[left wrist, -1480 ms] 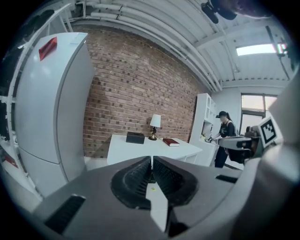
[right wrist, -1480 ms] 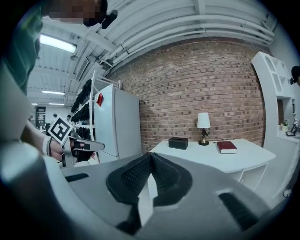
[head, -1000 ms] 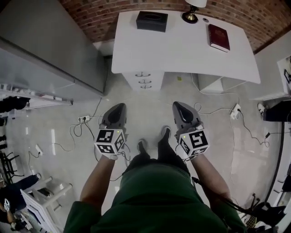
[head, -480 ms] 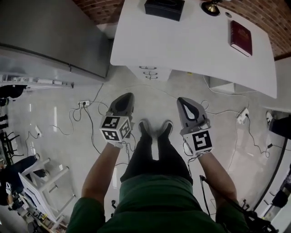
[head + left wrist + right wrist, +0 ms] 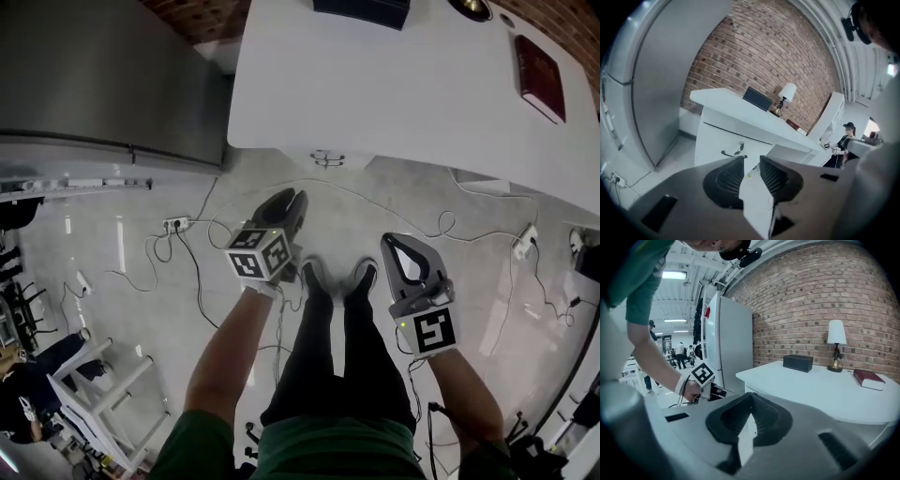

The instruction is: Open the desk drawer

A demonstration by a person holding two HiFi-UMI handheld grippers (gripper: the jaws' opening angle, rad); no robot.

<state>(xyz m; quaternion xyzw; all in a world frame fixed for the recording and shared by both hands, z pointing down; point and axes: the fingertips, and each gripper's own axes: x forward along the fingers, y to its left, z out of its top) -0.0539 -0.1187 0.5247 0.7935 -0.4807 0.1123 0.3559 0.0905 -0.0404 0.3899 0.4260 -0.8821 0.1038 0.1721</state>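
The worktop [image 5: 394,84] hides most of the drawer [image 5: 328,159] from above; the left gripper [image 5: 751,160] jaws stand slightly apart, the right gripper [image 5: 751,395] jaws touch, both empty.

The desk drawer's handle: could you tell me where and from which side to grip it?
Grip the handle at mid-bar, coming straight at the drawer front. It looks like a horizontal bow standing off the face, so pinching it from above and below should likely hold.
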